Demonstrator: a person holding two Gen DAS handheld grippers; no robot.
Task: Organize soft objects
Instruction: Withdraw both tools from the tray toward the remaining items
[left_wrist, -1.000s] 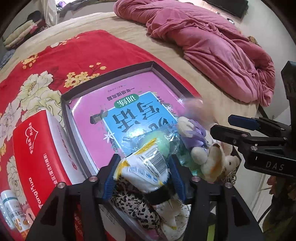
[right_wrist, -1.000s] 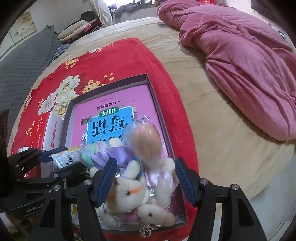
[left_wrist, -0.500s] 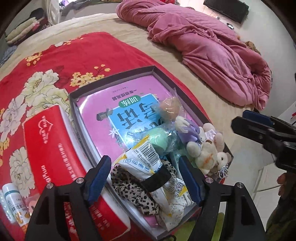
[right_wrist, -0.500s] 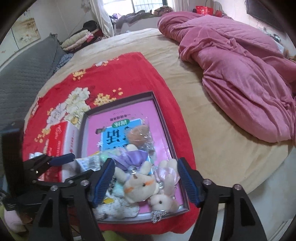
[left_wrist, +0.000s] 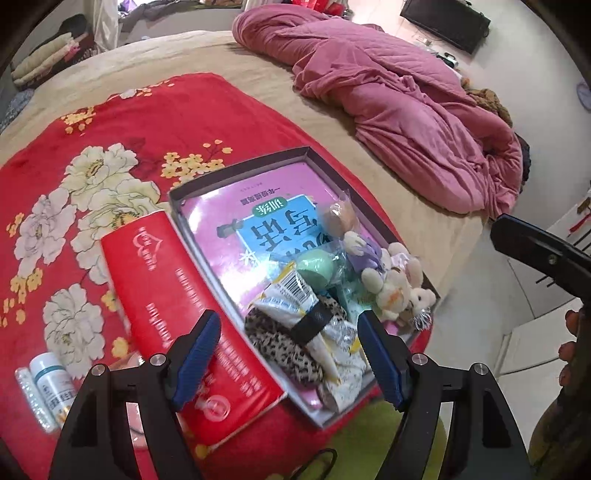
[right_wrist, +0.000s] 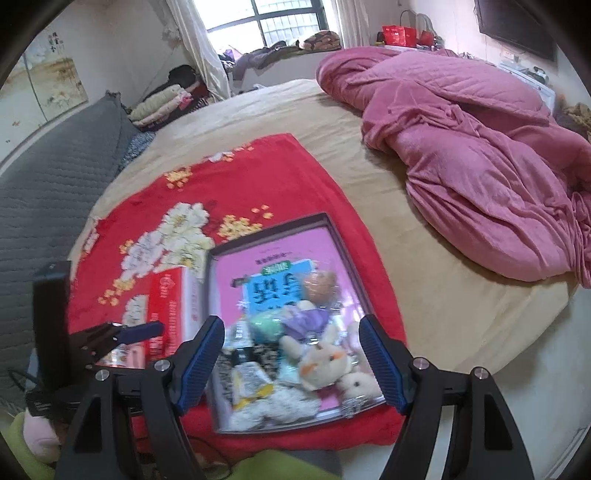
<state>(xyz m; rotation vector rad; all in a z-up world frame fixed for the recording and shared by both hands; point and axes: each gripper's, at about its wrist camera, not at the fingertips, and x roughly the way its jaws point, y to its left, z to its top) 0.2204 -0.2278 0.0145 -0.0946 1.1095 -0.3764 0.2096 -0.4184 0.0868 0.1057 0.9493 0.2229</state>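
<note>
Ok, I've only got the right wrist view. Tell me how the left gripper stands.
Observer: The left gripper is open, with nothing between its fingers. It points at the leopard-print cloth at the tray's near end.
Operator: Now report what's beside the red tissue pack, on the side away from the tray.
Observer: A small white bottle lies there on the red blanket, next to a narrow white tube.

plush rabbits (left_wrist: 397, 291): fuzzy cloth | book (left_wrist: 258, 221): glossy paper | blanket (left_wrist: 147, 122): fleecy cloth | packet (left_wrist: 291, 299): shiny plastic
</note>
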